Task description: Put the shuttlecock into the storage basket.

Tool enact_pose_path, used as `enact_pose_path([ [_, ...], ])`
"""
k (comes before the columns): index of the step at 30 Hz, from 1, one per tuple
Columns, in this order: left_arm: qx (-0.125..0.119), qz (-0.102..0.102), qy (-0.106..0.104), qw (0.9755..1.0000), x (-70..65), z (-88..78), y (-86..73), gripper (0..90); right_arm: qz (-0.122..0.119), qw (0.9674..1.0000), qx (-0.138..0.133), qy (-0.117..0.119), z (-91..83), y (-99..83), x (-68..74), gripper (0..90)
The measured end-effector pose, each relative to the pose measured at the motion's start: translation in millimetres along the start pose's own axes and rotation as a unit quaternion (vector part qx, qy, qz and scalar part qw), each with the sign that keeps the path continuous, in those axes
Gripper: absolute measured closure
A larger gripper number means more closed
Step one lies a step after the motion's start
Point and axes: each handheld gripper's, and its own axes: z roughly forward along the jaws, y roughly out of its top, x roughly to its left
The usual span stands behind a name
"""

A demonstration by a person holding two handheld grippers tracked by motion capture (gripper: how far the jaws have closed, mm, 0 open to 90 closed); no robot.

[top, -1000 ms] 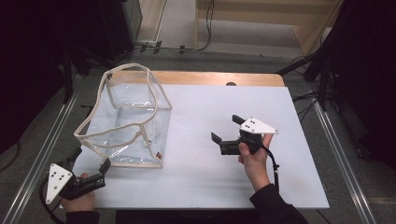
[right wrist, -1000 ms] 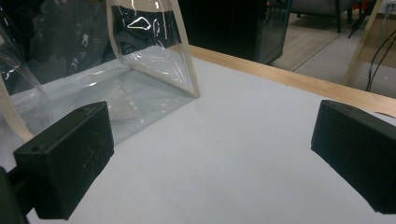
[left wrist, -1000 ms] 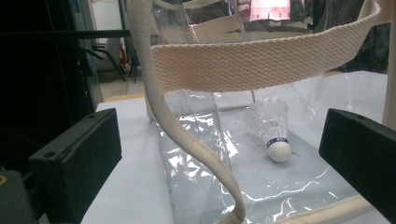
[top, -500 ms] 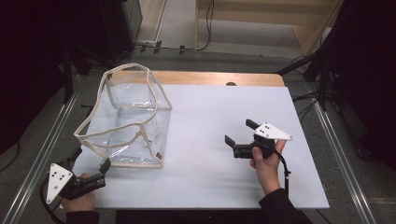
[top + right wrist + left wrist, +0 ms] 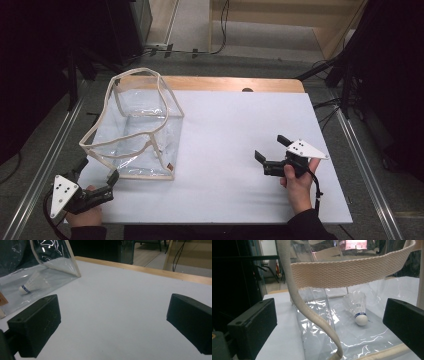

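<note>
- Clear plastic bag (image 5: pixel 135 132) with cream webbing trim stood upright on the left part of the white table (image 5: pixel 240 135), mouth open upward.
- Its strap (image 5: pixel 309 312) hung down the near side in a loose curve; the webbing rim ran across the top of the left gripper view.
- A shuttlecock (image 5: pixel 358 308) lay inside on the bag's floor, on its side, white cork end toward the left gripper's camera, blue band just behind the cork. In the right gripper view it lay behind the clear wall (image 5: pixel 31 283).
- Left gripper (image 5: pixel 97 172) sat at the near left corner of the table, just beside the bag's near bottom edge. Jaws spread wide, nothing between them; whether a jaw touched the bag, I couldn't tell.
- In its own view the bag's near face and strap sat between the two black jaws, neither closing on them.
- Right gripper (image 5: pixel 272 150) was held over the right part of the table, well apart from the bag, jaws pointing left toward it. Jaws spread, nothing in them, bare table surface between them.
- A wooden strip (image 5: pixel 220 84) ran along the table's far edge.
</note>
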Motion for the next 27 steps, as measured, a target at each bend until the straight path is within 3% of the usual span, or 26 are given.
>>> enact_pose_path([
  [27,0.0,0.0,-0.001,1.0,0.3,-0.2,0.2,0.0,0.027,0.999,-0.007,-0.037,-44.3,-30.5,-34.4,0.0],
])
